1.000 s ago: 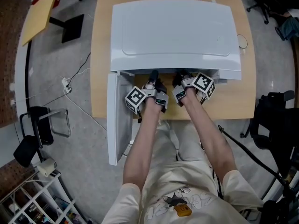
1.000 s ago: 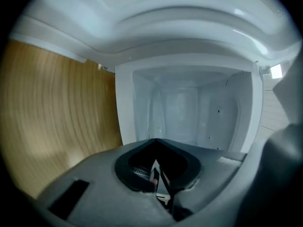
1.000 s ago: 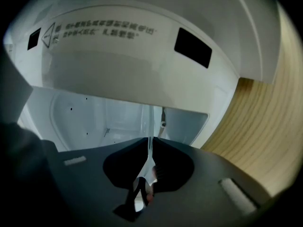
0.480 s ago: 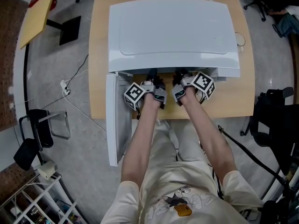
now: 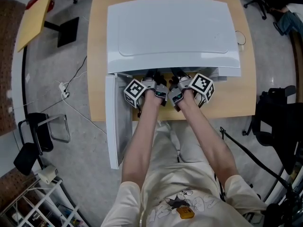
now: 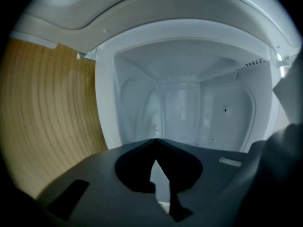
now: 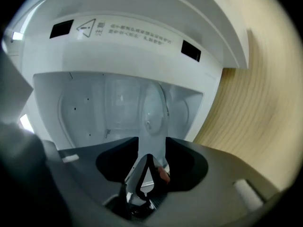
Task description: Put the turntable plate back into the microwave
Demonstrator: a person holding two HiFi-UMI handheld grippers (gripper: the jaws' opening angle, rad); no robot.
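**Two grippers at the microwave mouth, plate not made out**

Turntable plate: not surely seen in any view. The gripper bodies covered the cavity floor.

Microwave (image 5: 173, 32): white, stood on the wooden counter (image 5: 244, 96). Its door (image 5: 117, 126) was swung open at the left and reached out past the counter's near edge. Cavity (image 6: 184, 108) was white, with rounded pressed panels on the back and side walls. A warning label (image 7: 128, 32) sat on the frame above the opening.

Left gripper (image 6: 155, 142): jaws closed tip to tip, nothing between them, pointed into the cavity.

Right gripper (image 7: 152, 142): jaws had just been opening and stood wide apart. Only the pale cavity showed in the gap, and neither pad pressed on anything.

Both grippers sat side by side at the opening, near each other. The person's forearms (image 5: 142, 141) ran up to them from the near side.

Floor: grey, with a loose white cable (image 5: 71, 86) left of the counter and a black chair (image 5: 279, 122) to its right.
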